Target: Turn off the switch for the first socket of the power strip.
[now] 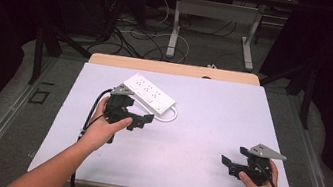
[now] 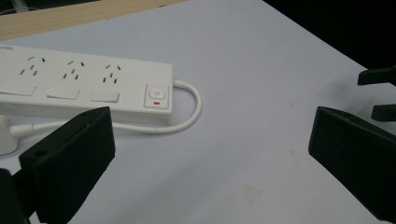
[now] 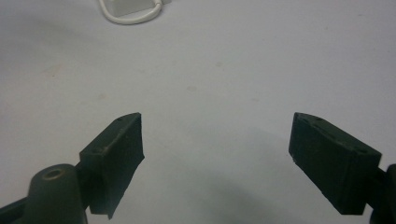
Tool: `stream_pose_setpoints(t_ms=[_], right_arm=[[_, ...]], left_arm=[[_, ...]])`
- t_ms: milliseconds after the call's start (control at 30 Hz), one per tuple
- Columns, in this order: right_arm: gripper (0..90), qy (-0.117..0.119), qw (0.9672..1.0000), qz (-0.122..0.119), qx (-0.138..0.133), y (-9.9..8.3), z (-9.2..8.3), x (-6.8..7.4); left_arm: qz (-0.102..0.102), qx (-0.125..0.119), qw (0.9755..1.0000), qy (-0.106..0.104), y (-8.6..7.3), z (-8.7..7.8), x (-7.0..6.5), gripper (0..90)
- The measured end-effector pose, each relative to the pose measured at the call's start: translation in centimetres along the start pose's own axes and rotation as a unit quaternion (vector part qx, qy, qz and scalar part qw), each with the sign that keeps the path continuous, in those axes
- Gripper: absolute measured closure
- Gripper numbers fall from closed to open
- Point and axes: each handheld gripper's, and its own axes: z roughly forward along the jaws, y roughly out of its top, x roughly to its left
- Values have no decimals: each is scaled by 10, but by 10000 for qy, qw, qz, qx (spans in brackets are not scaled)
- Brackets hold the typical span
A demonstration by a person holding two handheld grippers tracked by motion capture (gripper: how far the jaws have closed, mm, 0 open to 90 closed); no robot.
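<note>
Presently listed: white power strip [image 1: 149, 96] lying toward the far left of the grey mat [image 1: 209, 130], cord looped beside it, left gripper [image 1: 142, 120] just beside it and right gripper [image 1: 227, 165] well apart, both with jaws spread empty (advice: approach squarely, clamp the strip's body, not the cord).

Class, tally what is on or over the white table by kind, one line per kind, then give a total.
Power strip: 1
Hand-held gripper: 2, the left hand-held gripper and the right hand-held gripper, both with jaws open
Total: 3
</note>
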Motion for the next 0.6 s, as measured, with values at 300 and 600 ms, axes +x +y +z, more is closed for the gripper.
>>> stream_pose_setpoints(t_ms=[300,600], right_arm=[[169,26,10000,16,-22,0,1,0],[169,20,10000,46,-7,0,0,0]], left_arm=[[-236,-75,9996,136,-12,-25,7,3],[-498,-242,9978,356,-35,-44,15,3]])
